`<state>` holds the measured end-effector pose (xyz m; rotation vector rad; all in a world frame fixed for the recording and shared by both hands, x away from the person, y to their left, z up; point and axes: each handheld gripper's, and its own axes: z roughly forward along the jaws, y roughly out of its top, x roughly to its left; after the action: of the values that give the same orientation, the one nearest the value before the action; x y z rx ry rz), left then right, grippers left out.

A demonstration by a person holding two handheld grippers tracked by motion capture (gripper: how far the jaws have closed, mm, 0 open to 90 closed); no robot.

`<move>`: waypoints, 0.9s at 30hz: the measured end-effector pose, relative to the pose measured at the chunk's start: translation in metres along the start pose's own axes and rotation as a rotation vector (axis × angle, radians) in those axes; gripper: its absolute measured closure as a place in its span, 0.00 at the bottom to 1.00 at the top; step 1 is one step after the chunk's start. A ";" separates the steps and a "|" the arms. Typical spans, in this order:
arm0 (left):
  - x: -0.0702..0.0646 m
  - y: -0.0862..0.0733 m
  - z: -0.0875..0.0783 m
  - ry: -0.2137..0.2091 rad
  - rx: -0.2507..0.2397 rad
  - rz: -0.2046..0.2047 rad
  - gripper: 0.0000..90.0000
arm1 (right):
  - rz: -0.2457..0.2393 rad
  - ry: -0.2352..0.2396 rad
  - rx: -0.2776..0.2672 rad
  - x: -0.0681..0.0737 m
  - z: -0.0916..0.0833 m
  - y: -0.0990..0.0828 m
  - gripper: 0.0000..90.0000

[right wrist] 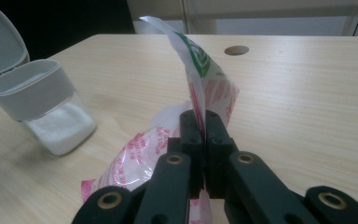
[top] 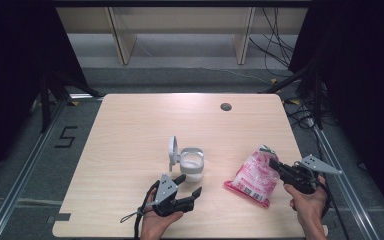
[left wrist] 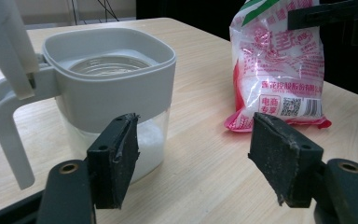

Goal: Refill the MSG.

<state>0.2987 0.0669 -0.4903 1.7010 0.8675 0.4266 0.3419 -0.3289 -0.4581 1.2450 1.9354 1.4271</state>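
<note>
Right now the right gripper (right wrist: 200, 140) pinches the pink-printed bag (top: 252, 177) by its top edge, the left gripper (left wrist: 193, 161) gapes empty beside the lidded container (left wrist: 109, 88); next, probably, steadying that container for pouring.

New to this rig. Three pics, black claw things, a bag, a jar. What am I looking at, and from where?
There is no robot here: a person holds a two-jaw tool in each hand and works at a wooden table. The top picture comes from a fixed camera above the person's side, looking forward and down. The other two come from cameras riding on each tool, looking along its own black jaws.

On the table stands a clear canister with a grey rim and handle, its hinged lid flipped up, and white granules inside. Beside it lies a pink and white plastic bag with printed text and a barcode.

The left tongs are open and empty, pointing at the canister from just short of it. The right tongs are shut on the bag's top edge, pinching the film between them while the bag's bottom rests on the table.
</note>
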 end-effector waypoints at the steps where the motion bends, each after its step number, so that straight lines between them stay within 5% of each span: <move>1: 0.001 0.000 -0.001 -0.002 -0.006 0.001 0.36 | -0.003 -0.015 0.025 -0.001 0.000 0.000 0.98; 2: 0.002 0.001 -0.003 0.007 0.003 0.009 0.36 | -0.011 -0.015 0.018 -0.002 0.001 -0.001 0.98; 3: 0.003 0.001 -0.005 0.020 0.005 0.025 0.36 | 0.053 -0.012 0.021 0.001 0.001 -0.003 0.98; 6: 0.005 0.001 -0.009 0.028 0.000 0.022 0.38 | 0.027 -0.017 0.023 -0.006 0.003 -0.005 0.97; 8: 0.007 0.001 -0.012 0.026 -0.010 0.026 0.41 | 0.083 -0.013 0.013 -0.004 0.003 -0.006 0.97; 9: 0.009 0.002 -0.015 0.035 -0.005 0.035 0.43 | 0.052 -0.018 0.015 -0.007 0.004 -0.007 0.97; 11: 0.015 0.003 -0.019 0.033 -0.010 0.067 0.46 | 0.064 -0.033 0.031 -0.007 0.005 -0.008 0.96; 15: 0.022 0.002 -0.028 0.058 -0.036 0.056 0.56 | 0.073 -0.039 0.040 -0.009 0.004 -0.010 0.95; 16: 0.024 0.002 -0.030 0.062 -0.035 0.076 0.59 | 0.035 -0.049 0.034 -0.013 0.004 -0.010 0.95; 18: 0.027 0.002 -0.032 0.073 -0.031 0.092 0.64 | 0.104 -0.041 0.045 -0.009 0.003 -0.011 0.93; 21: 0.029 0.001 -0.034 0.084 -0.032 0.104 0.73 | 0.047 -0.069 0.044 -0.014 0.004 -0.012 0.88; 22: 0.029 0.000 -0.033 0.089 -0.032 0.096 0.75 | 0.105 -0.049 0.037 -0.010 0.004 -0.013 0.84; 25: 0.030 0.001 -0.033 0.115 -0.039 0.138 0.84 | 0.065 -0.077 0.055 -0.014 0.006 -0.016 0.81; 27: 0.030 0.001 -0.034 0.131 -0.041 0.136 0.88 | 0.133 -0.061 0.061 -0.008 0.006 -0.016 0.74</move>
<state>0.2960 0.1118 -0.4837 1.7141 0.8342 0.6499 0.3439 -0.3341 -0.4766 1.4525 1.9000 1.3852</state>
